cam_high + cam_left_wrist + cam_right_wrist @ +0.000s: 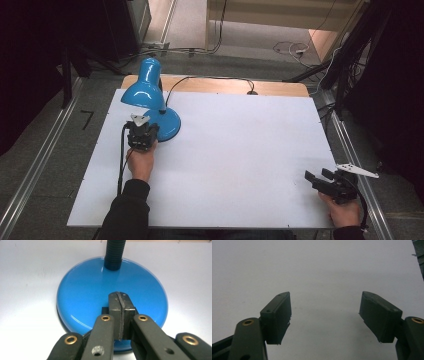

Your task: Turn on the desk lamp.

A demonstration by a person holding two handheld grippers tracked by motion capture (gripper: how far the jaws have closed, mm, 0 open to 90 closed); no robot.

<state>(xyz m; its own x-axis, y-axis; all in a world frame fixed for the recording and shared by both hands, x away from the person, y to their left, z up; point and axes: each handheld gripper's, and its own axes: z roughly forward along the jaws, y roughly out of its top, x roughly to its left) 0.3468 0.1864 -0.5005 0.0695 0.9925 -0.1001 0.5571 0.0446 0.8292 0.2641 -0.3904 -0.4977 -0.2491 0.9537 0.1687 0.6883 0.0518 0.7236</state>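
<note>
Blue lamp base [100, 297] lies right under our left gripper [121, 312], jaws pressed together, while our right gripper [325, 315] gapes over bare table [312, 265].

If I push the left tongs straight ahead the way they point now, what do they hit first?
The lamp base: the shut left tongs already sit over it, perhaps touching. Beyond them rises the lamp's neck.

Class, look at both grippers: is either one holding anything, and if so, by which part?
Nothing is held. The left gripper is shut with its pads together, tips over the lamp base. The right gripper is open above the bare white table.
</note>
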